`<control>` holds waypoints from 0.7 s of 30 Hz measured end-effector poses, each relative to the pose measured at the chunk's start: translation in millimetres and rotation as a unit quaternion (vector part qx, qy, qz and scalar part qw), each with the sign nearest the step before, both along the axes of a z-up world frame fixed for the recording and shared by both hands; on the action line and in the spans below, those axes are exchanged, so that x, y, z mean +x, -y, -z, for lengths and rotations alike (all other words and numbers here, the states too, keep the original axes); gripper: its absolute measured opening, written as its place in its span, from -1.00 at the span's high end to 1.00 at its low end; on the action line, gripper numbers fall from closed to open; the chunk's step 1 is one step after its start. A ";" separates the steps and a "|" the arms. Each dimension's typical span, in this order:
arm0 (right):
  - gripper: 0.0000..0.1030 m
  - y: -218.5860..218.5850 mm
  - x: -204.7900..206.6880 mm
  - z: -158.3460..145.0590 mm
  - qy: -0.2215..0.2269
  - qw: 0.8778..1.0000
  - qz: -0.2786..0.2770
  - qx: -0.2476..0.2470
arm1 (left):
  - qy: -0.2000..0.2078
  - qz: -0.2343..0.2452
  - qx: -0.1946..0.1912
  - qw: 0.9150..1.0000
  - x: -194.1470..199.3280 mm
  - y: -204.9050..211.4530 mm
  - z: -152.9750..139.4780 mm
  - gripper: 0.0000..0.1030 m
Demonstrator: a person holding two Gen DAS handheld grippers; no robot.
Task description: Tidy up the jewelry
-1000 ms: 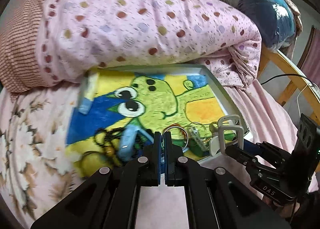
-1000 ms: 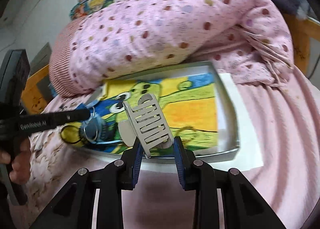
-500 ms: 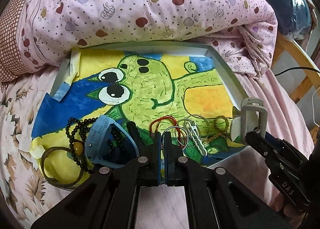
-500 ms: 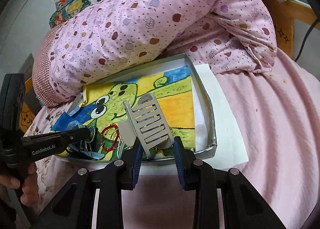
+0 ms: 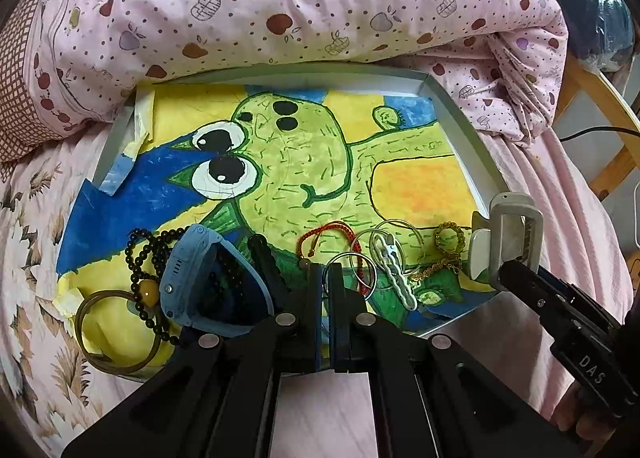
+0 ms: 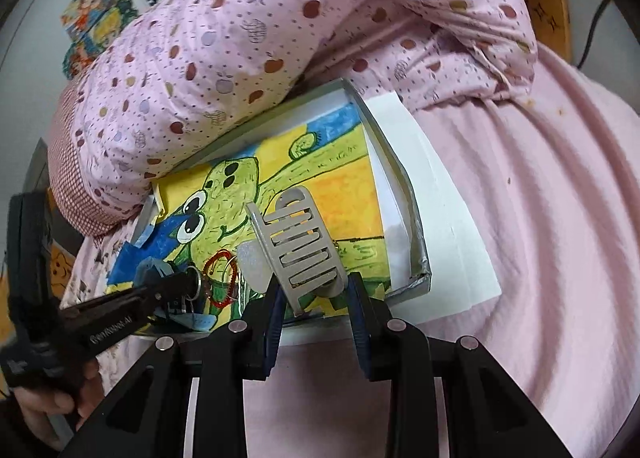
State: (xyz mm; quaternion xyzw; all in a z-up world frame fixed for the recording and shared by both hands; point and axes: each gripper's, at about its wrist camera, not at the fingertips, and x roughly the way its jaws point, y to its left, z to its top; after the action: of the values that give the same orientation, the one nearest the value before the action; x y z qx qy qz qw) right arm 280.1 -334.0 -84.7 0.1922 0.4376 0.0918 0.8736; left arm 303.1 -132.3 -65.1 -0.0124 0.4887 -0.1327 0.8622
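Quilt (image 5: 280, 10) hides tray's (image 5: 452, 122) far rim; blue watch's (image 6: 154, 272) mostly behind left gripper (image 6: 188, 282).

We're in a home bedroom: a rolled pink apple-print quilt (image 5: 280, 6) on a bed with a pink sheet (image 6: 540, 218), children's drawings (image 6: 104, 14) on the wall, a wooden chair (image 5: 600, 106) alongside.

You have one shallow tray (image 5: 460, 126) lined with one frog painting (image 5: 304, 162), and on it you can count one black bead string (image 5: 146, 258), one blue watch (image 5: 208, 290), one brown bangle (image 5: 116, 332), one red cord bracelet (image 5: 326, 232), one gold chain (image 5: 448, 246) and one white clip (image 5: 394, 266). Thin metal rings (image 5: 352, 274) overlap there, at least two, though you cannot count them exactly. You also have one grey hair claw (image 6: 298, 246), two grippers, left (image 5: 325, 278) and right (image 6: 314, 294), and one pink quilt (image 5: 280, 2).
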 end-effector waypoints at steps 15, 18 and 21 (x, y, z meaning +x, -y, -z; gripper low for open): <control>0.42 -2.0 -3.4 -5.9 -0.003 1.000 -0.002 -0.018 | -0.043 0.000 -0.002 0.999 12.8 1.3 10.0 0.98; 0.42 -1.0 -8.2 -9.9 0.010 1.000 -0.001 -0.024 | -0.035 -0.003 -0.014 0.999 9.0 -3.6 7.6 0.98; 0.33 0.7 -14.5 -18.3 0.030 0.999 0.000 -0.028 | -0.026 -0.008 -0.021 0.999 4.8 -7.2 1.1 0.90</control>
State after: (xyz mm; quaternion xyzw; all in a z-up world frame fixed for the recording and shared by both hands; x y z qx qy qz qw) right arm 265.5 -334.7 -66.4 0.1649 0.4136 0.0854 0.8913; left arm 307.9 -125.2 -66.2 -0.0379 0.5079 -0.1363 0.8497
